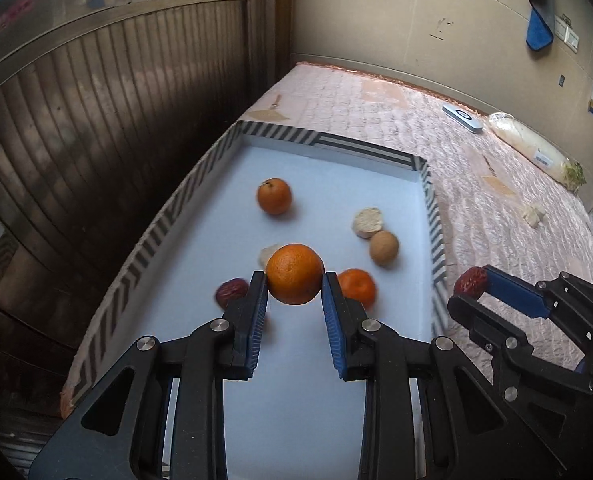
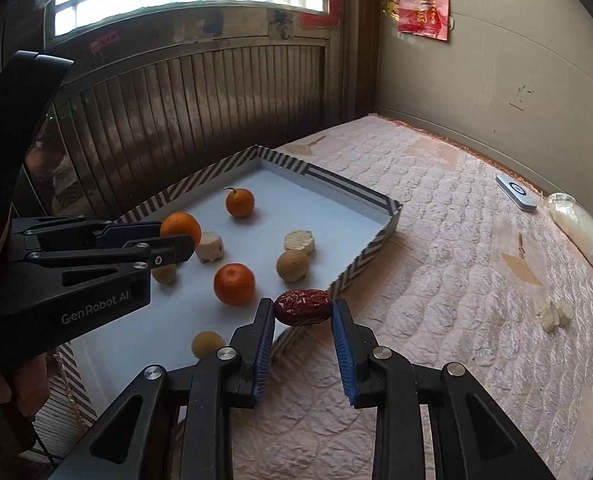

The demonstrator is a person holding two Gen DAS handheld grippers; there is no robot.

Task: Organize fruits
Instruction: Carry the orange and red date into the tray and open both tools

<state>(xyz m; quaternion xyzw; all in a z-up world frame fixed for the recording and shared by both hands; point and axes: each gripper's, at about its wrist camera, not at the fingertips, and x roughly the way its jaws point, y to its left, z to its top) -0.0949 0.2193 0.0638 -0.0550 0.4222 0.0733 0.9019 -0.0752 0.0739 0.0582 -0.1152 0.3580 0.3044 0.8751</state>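
My left tongs [image 1: 295,280] clamp an orange [image 1: 295,274] across its middle, lifted above the tray [image 1: 428,196]. My right tongs [image 2: 302,312] pinch a red date [image 2: 302,307] end to end, hanging over the tray's 5 o'clock corner, just at the rim. On the tray floor: an orange at 12 o'clock [image 2: 240,202], another orange near centre [image 2: 234,284], a round tan fruit [image 2: 292,265], pale cut rounds [image 2: 299,241], a second date [image 1: 232,292] at 9 o'clock of my left tongs. The tray sits on a quilted bed [image 2: 436,260]. Judgement: set like beside like. Lower the orange onto bare floor beside its kin, release low so it won't roll; the date grip is slight, so keep it level and slow
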